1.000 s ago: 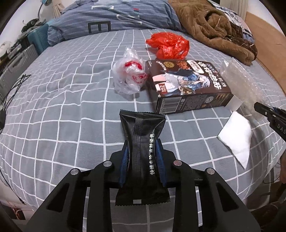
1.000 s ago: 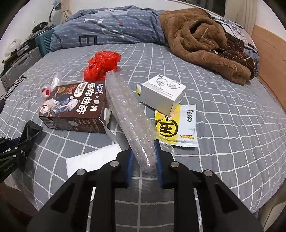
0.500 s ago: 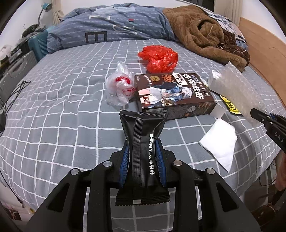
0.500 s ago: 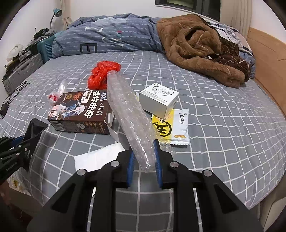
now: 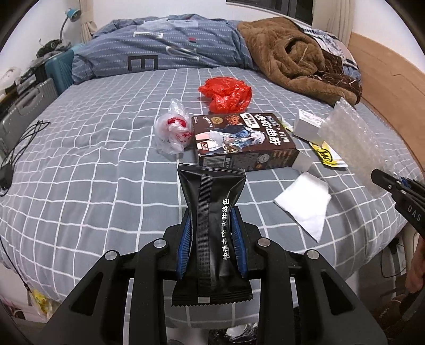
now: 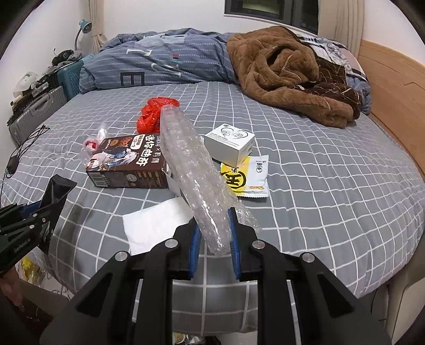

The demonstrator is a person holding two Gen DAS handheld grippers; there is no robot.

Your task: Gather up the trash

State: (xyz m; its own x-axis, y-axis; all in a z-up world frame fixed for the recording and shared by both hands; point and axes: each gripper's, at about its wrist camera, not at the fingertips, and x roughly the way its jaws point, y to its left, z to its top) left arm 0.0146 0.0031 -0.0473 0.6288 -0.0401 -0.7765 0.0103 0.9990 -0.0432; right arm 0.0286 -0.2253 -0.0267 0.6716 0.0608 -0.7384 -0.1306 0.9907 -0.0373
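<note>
Both pieces look lifted clear of the bed (image 5: 87, 169), so the step in hand is carrying them off. The left hand-held gripper (image 5: 211, 225) is clamped tight on a black sachet (image 5: 212, 212) printed with white Chinese characters; the right hand-held gripper (image 6: 213, 228) pinches a roll of bubble wrap (image 6: 191, 164). Next comes a bin, none in view. Left on the bed: a clear bag (image 5: 174, 131), red bag (image 5: 227, 93), brown box (image 5: 243, 140) with bold Chinese lettering, white tissue (image 5: 305, 201), white box (image 6: 229, 142), yellow packet (image 6: 247, 175)

Grid-patterned bed (image 6: 318, 169), wooden headboard (image 6: 393, 87), white walls (image 6: 159, 16), dark window (image 6: 268, 8)
</note>
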